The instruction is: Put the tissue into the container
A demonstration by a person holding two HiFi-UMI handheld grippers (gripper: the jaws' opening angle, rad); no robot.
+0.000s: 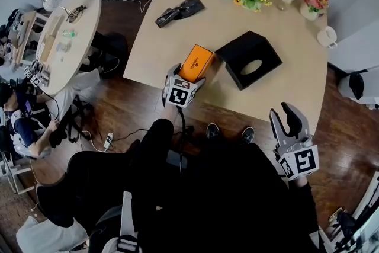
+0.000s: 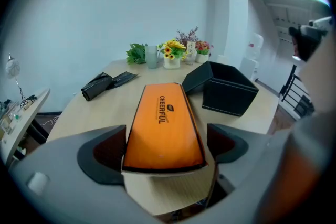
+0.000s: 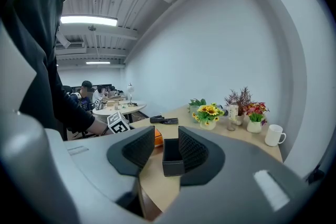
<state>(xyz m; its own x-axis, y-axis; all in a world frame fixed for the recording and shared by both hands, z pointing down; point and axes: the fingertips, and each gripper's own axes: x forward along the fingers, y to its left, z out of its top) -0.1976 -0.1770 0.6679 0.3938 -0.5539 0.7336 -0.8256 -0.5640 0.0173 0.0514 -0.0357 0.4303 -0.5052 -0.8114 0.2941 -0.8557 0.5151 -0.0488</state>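
Tissue box (image 2: 163,120) lying between wide-open jaws of left gripper (image 2: 165,145), ungripped, right gripper (image 3: 166,148) jaws apart, empty

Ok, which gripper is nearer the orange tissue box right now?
Left. The left gripper has the orange tissue box between its open jaws; the right gripper is held open back from the table's near edge, well clear of it.

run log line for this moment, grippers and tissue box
left gripper open around orange rectangular tissue box, not gripped | right gripper open, empty | black box-shaped container beside that box
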